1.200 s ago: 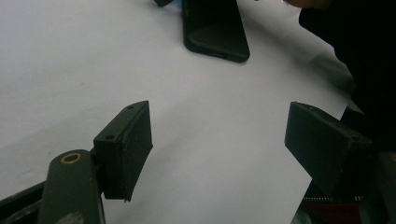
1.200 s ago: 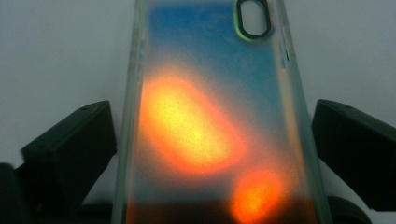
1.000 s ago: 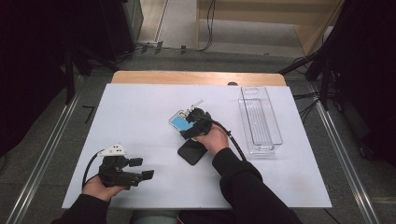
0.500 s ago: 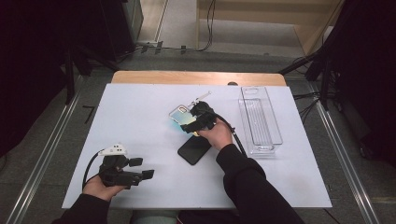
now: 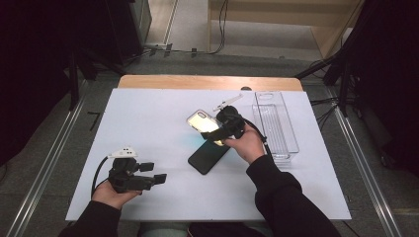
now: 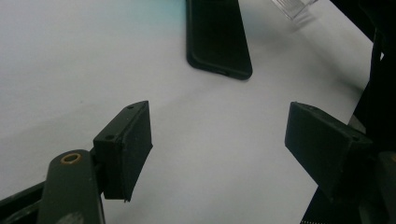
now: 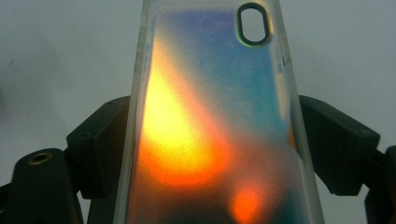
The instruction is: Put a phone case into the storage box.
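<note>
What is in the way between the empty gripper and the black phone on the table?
Nothing visible. In the left gripper view, the left gripper has open jaws with bare white table between it and the black phone. The right gripper holds the shiny phone case above that table.

Phone lies left of tray, perhaps under case.

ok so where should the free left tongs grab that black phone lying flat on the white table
Across its two long edges near the middle, coming straight down from above. The flat black rectangular phone lies flush on the white table, so only its thin sides offer purchase. The left tongs stand open and may just span its width.
</note>
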Demonstrator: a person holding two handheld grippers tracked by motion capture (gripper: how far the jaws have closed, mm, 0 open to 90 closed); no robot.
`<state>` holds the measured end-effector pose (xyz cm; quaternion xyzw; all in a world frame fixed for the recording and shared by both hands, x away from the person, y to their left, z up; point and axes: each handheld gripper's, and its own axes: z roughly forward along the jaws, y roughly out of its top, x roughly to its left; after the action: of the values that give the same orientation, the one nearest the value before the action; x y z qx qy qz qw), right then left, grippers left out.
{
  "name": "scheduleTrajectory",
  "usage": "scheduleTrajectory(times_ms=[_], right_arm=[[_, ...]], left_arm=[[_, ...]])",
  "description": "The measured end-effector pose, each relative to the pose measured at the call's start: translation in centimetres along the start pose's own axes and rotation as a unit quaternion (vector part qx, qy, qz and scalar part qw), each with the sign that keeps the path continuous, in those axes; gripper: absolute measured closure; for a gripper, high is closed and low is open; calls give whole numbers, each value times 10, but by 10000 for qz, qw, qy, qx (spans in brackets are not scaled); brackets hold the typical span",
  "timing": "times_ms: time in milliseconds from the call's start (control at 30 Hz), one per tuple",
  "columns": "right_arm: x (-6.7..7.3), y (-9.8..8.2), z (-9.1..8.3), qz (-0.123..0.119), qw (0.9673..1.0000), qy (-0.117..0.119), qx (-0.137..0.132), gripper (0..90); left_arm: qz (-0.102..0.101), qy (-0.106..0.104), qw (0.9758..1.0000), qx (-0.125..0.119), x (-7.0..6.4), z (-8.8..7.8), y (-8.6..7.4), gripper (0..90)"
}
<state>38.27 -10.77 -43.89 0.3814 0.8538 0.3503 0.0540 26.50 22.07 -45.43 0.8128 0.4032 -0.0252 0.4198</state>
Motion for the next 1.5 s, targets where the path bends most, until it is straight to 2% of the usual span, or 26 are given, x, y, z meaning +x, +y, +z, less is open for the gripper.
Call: scheduleTrajectory(times_ms=[133, 233, 367, 400, 500, 600, 700, 733, 933, 1067, 1133, 1267, 1367, 1500], right_arm=[[3, -10, -11, -19, 10000, 33, -61, 148], [3, -26, -21, 61, 9996, 160, -239, 148], [4, -40, -26, 35, 9996, 176, -215, 148], [6, -48, -29, 60, 9996, 172, -218, 148], [8, -54, -31, 122, 9994, 210, -233, 148], [14, -61, -33, 164, 9994, 195, -245, 148], [22, -65, -36, 205, 9989, 209, -371, 148], [27, -69, -35, 233, 9987, 244, -384, 148], [34, -70, -34, 287, 9979, 253, -517, 147], [35, -73, -28, 626, 9963, 302, -497, 147], [39, -76, -25, 746, 9954, 256, -537, 147], [44, -80, -21, 866, 9945, 180, -563, 147], [49, -83, -17, 881, 9944, 85, -584, 147], [54, -82, -14, 1023, 9924, 110, -673, 148]], left_arm=[[-63, -46, 10000, -41, -1, 3, 6, 232], [-83, -32, 10000, -27, -4, 5, 9, 233], [-127, -117, 9998, -48, -7, 7, 13, 234], [-173, -137, 9997, -42, -8, 8, 14, 234], [-247, -177, 9995, -39, -9, 10, 19, 235], [-267, -193, 9995, -29, -12, 14, 24, 234], [-171, -123, 9998, 26, -15, 16, 29, 235], [-167, -105, 9998, 35, -17, 18, 30, 234], [-114, -134, 9998, 63, -21, 19, 40, 235], [-225, -225, 9995, -4, -22, 19, 47, 237], [-204, -250, 9995, -18, -23, 20, 51, 238], [-252, -81, 9996, -65, -25, 21, 56, 237], [-282, -81, 9995, -65, -27, 24, 57, 237], [-344, -114, 9993, -115, -28, 27, 60, 237]])
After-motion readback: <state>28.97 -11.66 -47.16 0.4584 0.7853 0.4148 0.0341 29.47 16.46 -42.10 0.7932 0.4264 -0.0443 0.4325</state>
